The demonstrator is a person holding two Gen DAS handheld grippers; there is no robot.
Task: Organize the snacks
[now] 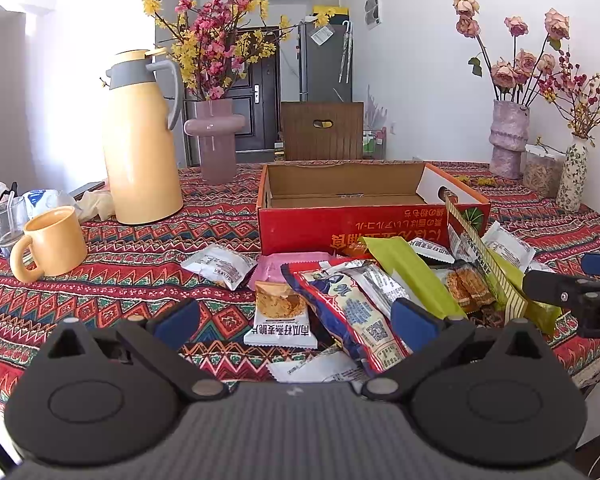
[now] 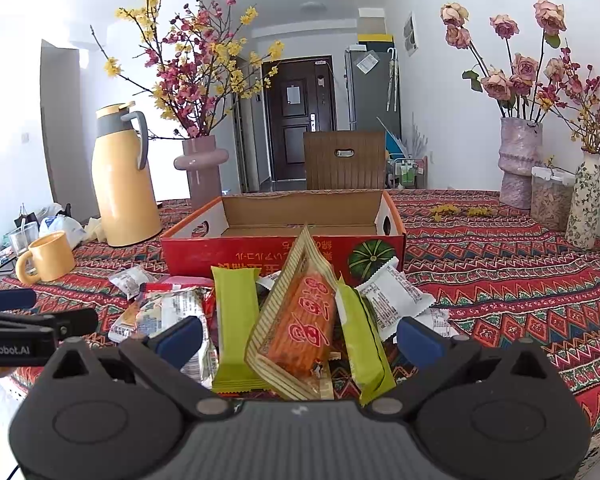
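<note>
A pile of snack packets lies on the patterned tablecloth in front of an open red cardboard box [image 1: 352,222] [image 2: 260,256], which looks empty inside. My left gripper [image 1: 294,320] is open above a white cracker packet [image 1: 281,312] and a blue-red packet [image 1: 352,312]. My right gripper [image 2: 300,338] is open around a striped packet with an orange bar [image 2: 300,320], which leans up between two green packets [image 2: 236,320] [image 2: 364,340]. The right gripper also shows at the right edge of the left wrist view [image 1: 572,284].
A yellow thermos jug [image 1: 140,140] and a yellow mug [image 1: 50,246] stand at the left. A pink vase [image 1: 216,140] stands behind them. Vases with flowers [image 1: 508,136] and a clear jar [image 1: 542,172] stand at the back right. A chair back [image 1: 322,130] rises beyond the table.
</note>
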